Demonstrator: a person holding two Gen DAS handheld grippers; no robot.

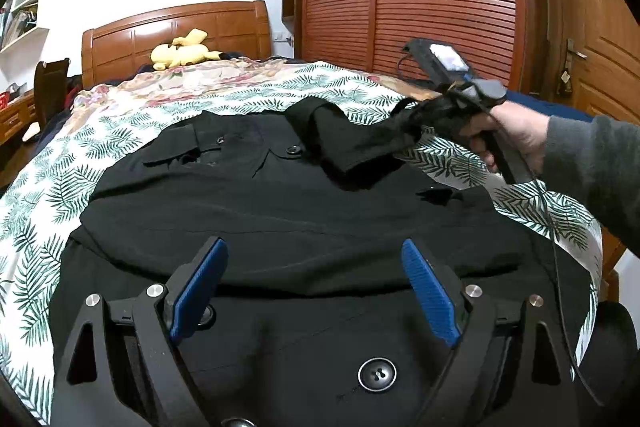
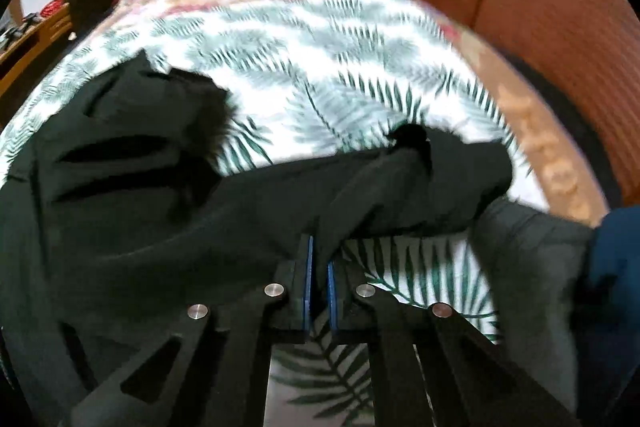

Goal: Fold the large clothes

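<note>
One black coat (image 1: 280, 211) sleeve (image 2: 384, 195) pinched in right gripper (image 2: 319, 267), lifted above bedspread (image 2: 320, 67)

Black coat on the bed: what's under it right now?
Under the black coat lies the leaf-print bedcover, showing on both sides. The right hand-held gripper lifts one sleeve clear. Anything beneath the coat's body is hidden.
</note>
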